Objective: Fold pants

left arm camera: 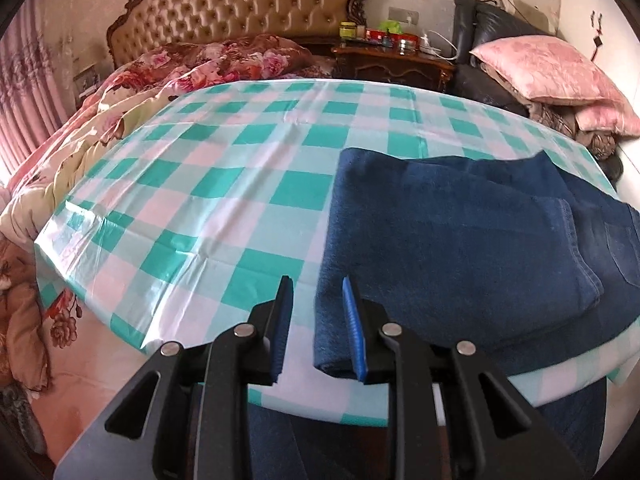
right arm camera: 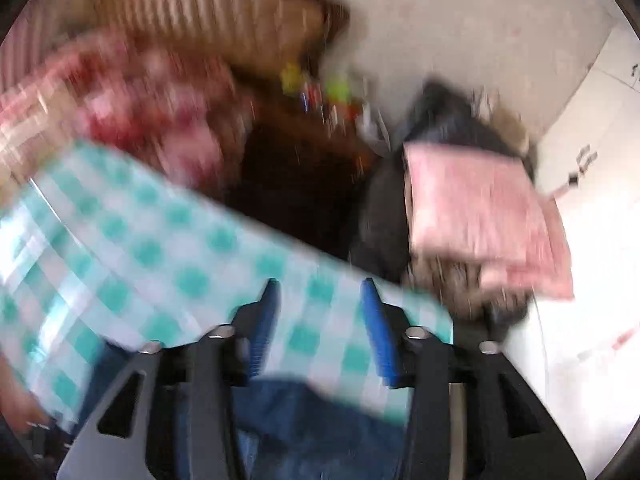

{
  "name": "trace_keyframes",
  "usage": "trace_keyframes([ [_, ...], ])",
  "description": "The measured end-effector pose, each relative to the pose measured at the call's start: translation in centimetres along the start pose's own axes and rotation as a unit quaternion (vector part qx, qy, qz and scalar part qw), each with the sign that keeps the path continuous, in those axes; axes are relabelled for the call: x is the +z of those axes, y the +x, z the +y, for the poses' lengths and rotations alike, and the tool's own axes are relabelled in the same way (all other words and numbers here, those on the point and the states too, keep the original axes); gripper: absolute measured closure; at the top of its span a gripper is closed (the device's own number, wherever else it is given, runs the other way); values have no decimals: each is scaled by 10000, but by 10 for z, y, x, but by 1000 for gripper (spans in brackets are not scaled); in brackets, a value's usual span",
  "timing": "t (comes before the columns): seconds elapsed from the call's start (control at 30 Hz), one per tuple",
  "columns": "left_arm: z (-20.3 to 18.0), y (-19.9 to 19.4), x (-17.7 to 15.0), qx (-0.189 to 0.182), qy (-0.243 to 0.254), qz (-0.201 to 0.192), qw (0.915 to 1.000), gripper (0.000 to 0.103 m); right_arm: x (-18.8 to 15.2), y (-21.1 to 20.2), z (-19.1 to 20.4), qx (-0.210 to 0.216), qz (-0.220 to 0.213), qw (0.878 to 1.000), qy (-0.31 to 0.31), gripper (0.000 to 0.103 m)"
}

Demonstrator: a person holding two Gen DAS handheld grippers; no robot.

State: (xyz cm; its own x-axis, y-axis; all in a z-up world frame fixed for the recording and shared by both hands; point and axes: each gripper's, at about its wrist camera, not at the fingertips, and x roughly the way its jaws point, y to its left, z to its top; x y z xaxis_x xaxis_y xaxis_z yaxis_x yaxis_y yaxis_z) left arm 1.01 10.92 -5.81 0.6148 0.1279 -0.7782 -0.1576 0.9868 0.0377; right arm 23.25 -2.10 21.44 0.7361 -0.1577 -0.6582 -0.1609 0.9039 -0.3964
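Folded blue pants (left arm camera: 460,248) lie on the checked cloth (left arm camera: 224,184) at the worktop's right side. The left hand-held gripper (left arm camera: 316,292) hovers released at their left edge. The right hand-held gripper (right arm camera: 320,292), blurred, is also released, grasping nothing.

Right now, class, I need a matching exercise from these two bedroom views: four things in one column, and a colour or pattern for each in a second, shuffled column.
Things:
1. pants
2. tablecloth
3. pillow
4. headboard

Colours or patterns:
A. pink
B. tan, button-tufted
C. dark blue
D. teal and white checks

Pairs: 1-C, 2-D, 3-A, 4-B
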Motion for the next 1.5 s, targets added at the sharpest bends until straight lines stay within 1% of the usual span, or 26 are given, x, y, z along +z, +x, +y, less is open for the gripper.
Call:
trace_keyframes([
  [0.03, -2, -3, -1, -6, 39, -16, 10000, 77, 10, -17, -17, -350, -198, 9991, -98, 24],
  [0.1, -5, -5, -5, 35, 122, -16, 9999, 77, 22, -38, -54, -987, -384, 9942, -166, 24],
  [0.17, -6, -3, -7, 120, 107, 10, 9999, 77, 29, -49, -104, -1129, -306, 9926, 319, 24],
  [0.27, -3, -1, -5, 115, -102, 74, 9999, 77, 35, -41, -157, -1061, -97, 9876, 1150, 24],
  [0.33, -6, -3, -3, 169, -13, 9, 9999, 77, 29, -31, -160, -1061, -180, 9853, 1323, 24],
  [0.4, -7, -3, 2, 142, -15, -22, 9999, 77, 17, -16, -144, -1029, -246, 9870, 1210, 24],
  [0.47, -4, -4, 7, 89, -139, -92, 9998, 77, -4, -1, -115, -718, -460, 9903, 1092, 24],
  [0.5, -2, -4, 9, 34, -240, -122, 9996, 77, -32, 9, -94, -206, -540, 9928, 1046, 24],
  [0.53, 0, -4, 10, -35, -315, -151, 9994, 77, -55, 18, -80, 158, -537, 9926, 1080, 24],
  [0.57, 0, -3, 10, -75, -317, -179, 9993, 77, -77, 24, -69, 398, -510, 9912, 1152, 24],
  [0.6, -2, -2, 10, -123, -289, -190, 9993, 77, -120, 35, -53, 680, -479, 9880, 1300, 24],
  [0.63, -6, -1, 9, -222, -215, -206, 9993, 77, -143, 42, -44, 769, -459, 9869, 1344, 24],
  [0.73, -18, 1, 9, -386, 30, -350, 9986, 77, -233, 74, -9, 954, -62, 9833, 1550, 40],
  [0.8, -31, 6, 11, -563, 304, -478, 9968, 77, -276, 93, 13, 1231, 260, 9778, 1677, 53],
  [0.83, -38, 11, 13, -651, 417, -475, 9959, 77, -289, 96, 25, 1270, 361, 9769, 1681, 57],
  [0.93, -55, 29, 30, -814, 652, -254, 9942, 77, -312, 97, 51, 1178, 308, 9801, 1569, 58],
  [1.0, -66, 44, 48, -1061, 798, -118, 9911, 77, -323, 103, 63, 1205, 497, 9797, 1523, 64],
  [1.07, -75, 60, 66, -1123, 900, -52, 9896, 77, -331, 111, 70, 1137, 739, 9795, 1487, 65],
  [1.13, -84, 88, 81, -1133, 1073, 363, 9871, 77, -338, 120, 74, 1030, 923, 9803, 1410, 66],
  [1.17, -87, 110, 86, -1075, 1074, 698, 9859, 77, -338, 121, 73, 1059, 891, 9799, 1438, 66],
  [1.2, -85, 120, 88, -1044, 1018, 811, 9860, 75, -338, 121, 73, 1062, 901, 9795, 1453, 66],
  [1.27, -79, 126, 95, -1052, 878, 727, 9879, 75, -339, 122, 74, 1026, 913, 9802, 1426, 66],
  [1.33, -70, 120, 96, -752, 811, 584, 9921, 75, -338, 120, 76, 954, 898, 9820, 1364, 66],
  [1.4, -54, 104, 94, -875, 572, 450, 9935, 73, -339, 120, 76, 941, 894, 9819, 1383, 66],
  [1.43, -47, 97, 89, -866, 510, 412, 9941, 72, -339, 120, 75, 956, 894, 9814, 1404, 66],
  [1.5, -32, 82, 69, -654, 414, 362, 9963, 72, -340, 121, 74, 981, 900, 9803, 1456, 65],
])
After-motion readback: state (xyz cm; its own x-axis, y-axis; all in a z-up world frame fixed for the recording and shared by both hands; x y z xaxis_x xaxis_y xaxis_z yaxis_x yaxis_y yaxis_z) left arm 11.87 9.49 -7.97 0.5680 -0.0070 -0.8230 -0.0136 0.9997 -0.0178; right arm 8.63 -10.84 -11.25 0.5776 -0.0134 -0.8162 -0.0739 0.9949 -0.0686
